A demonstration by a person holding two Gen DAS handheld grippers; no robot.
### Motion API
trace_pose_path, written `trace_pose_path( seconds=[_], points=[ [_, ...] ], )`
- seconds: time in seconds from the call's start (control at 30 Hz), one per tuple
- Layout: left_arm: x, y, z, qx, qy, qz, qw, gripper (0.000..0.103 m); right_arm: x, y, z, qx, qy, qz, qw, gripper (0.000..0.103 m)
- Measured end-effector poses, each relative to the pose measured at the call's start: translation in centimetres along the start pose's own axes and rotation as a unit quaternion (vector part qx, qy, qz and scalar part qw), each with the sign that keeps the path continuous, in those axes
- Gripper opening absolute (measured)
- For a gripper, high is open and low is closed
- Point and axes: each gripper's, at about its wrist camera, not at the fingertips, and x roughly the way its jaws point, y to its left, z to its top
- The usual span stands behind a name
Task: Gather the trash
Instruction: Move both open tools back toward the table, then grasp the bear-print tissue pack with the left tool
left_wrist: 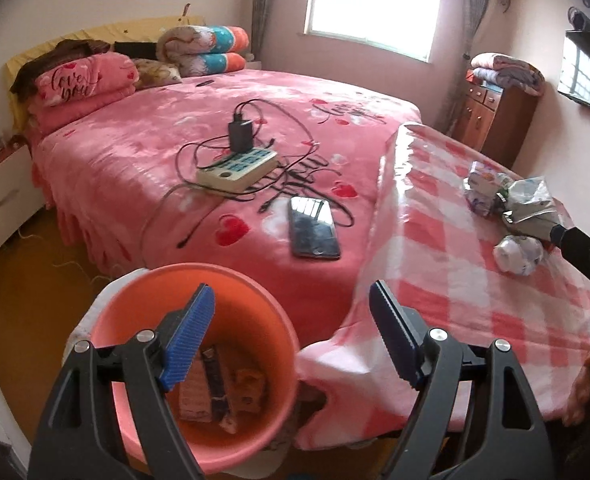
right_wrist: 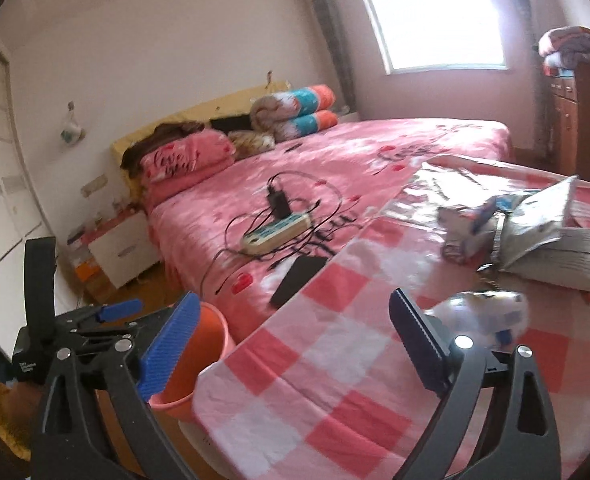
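Far left, a white bedside cabinet (left_wrist: 3,196) stands against the wall, and beside it stretches the pink heart-printed bed (left_wrist: 143,152) with a folded pink "love you" blanket (left_wrist: 83,84) at its far end. In the middle of the bed lies a cream power strip with blue sockets (left_wrist: 237,170), a black charger plugged into it and thin black cables looping around; just nearer sits a black smartphone (left_wrist: 314,227), face up.

Down at the near left, the round salmon-pink plastic bucket (left_wrist: 135,308) sits on the floor against the bed's corner, and there is trash already inside: flat wrappers and a small yellowish carton. The left hand-held gripper (left_wrist: 291,336) hovers above the bucket's right rim, blue pads spread wide, nothing between them.

Moving right, the bench with the pink-and-white checked plastic cloth (right_wrist: 335,360) carries what remains. The right hand-held gripper (right_wrist: 291,344) hangs over its near left edge, released, jaws wide apart and empty. Just to the right of its right pad lies a crumpled white-and-blue wrapper ball (right_wrist: 491,312). Farther right, a heap of silvery foil bags and crushed packets (right_wrist: 535,232) rests on the cloth. At far right stands a brown wooden drawer cabinet (left_wrist: 495,116) topped with folded blankets.
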Motion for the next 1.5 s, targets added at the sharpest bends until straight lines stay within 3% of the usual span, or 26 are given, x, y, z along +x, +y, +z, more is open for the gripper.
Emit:
trace_pose_path(
  seconds=[0.57, 1.07, 1.23, 1.5],
  points=[
    [0.8, -10.6, 0.9, 0.091, 0.02, -0.045, 0.9947, 0.08, -5.4, -7.4, -0.2, 0.035, -0.083, -0.053, 0.994, 0.098],
    [2.1, -18.8, 1.9, 0.14, 0.049, -0.11, 0.9827, 0.08, -9.3, -18.6, -0.8, 0.174, -0.09, -0.116, 0.974, 0.098],
    [3.1, -21.4, 4.4, 0.15, 0.042, -0.131, 0.9792, 0.08, -10.2, -21.0, -1.1, 0.205, -0.09, -0.122, 0.967, 0.098],
    [7.2, -25.3, 9.8, 0.193, 0.043, -0.156, 0.9677, 0.08, -10.9, -22.4, -0.8, 0.205, -0.088, -0.126, 0.967, 0.098]
  ],
)
